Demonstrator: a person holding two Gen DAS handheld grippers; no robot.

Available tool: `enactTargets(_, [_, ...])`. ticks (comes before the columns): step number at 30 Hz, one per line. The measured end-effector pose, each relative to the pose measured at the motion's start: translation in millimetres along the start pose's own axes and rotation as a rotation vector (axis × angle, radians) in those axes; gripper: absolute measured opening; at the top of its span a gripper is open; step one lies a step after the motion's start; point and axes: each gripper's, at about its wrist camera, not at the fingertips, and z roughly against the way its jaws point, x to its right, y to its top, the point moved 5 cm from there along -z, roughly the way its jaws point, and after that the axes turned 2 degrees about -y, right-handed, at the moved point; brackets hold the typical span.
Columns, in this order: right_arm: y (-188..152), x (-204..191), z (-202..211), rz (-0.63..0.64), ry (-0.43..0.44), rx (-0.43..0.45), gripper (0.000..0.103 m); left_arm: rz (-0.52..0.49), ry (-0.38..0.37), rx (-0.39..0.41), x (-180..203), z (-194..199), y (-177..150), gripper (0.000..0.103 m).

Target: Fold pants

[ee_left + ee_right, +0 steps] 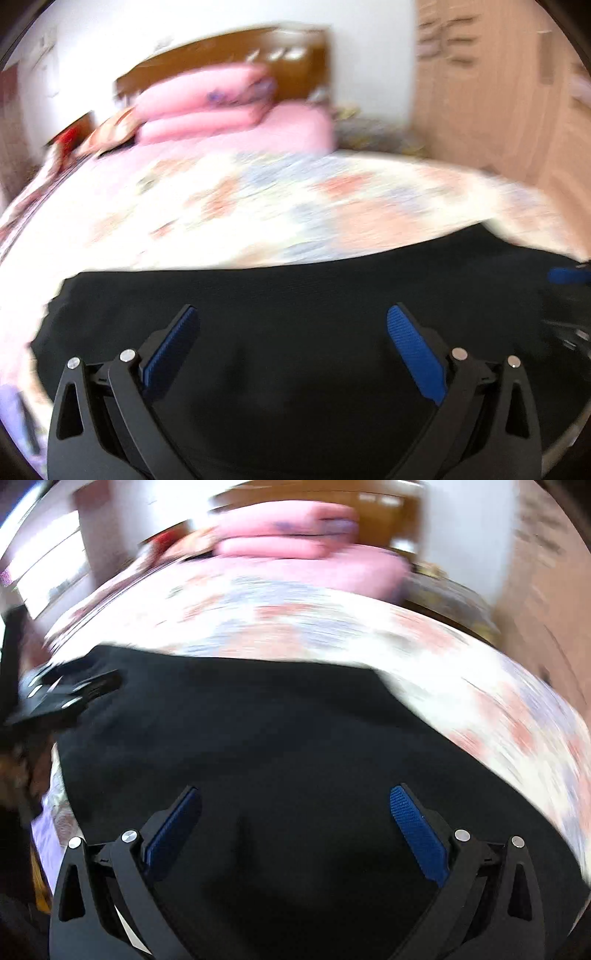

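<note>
Black pants (295, 295) lie spread on a bed's floral quilt (258, 206), filling the lower half of the left wrist view. My left gripper (293, 319) hovers over them, open, its blue pads wide apart with nothing between. The same pants (258, 738) fill the right wrist view, where my right gripper (295, 799) is also open above the dark cloth. The left gripper's black body (62, 696) shows at the left edge of the right wrist view, and a blue pad of the right gripper (567, 276) at the right edge of the left one. Both views are blurred.
Stacked pink pillows (207, 105) rest against a brown headboard (229, 55) at the far end of the bed. A wooden wardrobe (498, 92) stands to the right, beyond the quilt's edge. A bright window (44, 572) is at the far left.
</note>
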Motion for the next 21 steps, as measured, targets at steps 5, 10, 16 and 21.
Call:
enactTargets(5, [39,-84,-37,0.221,0.135,0.018,0.098,0.093,0.151,-0.141,-81,-48,-14,0.102])
enactTargets(10, [38,-106,-85,0.300,0.154,-0.039,0.099,0.203,0.058,-0.095,-103,-55,-23,0.102])
enactTargets(16, [30,-103,-76,0.328,0.151,-0.032,0.099,0.218,0.060,-0.083,-104,-54,-24,0.102])
enactTargets(21, [26,-110,-76,0.322,0.148,-0.046,0.099,0.226,0.039,-0.086,-106,-56,-24,0.102])
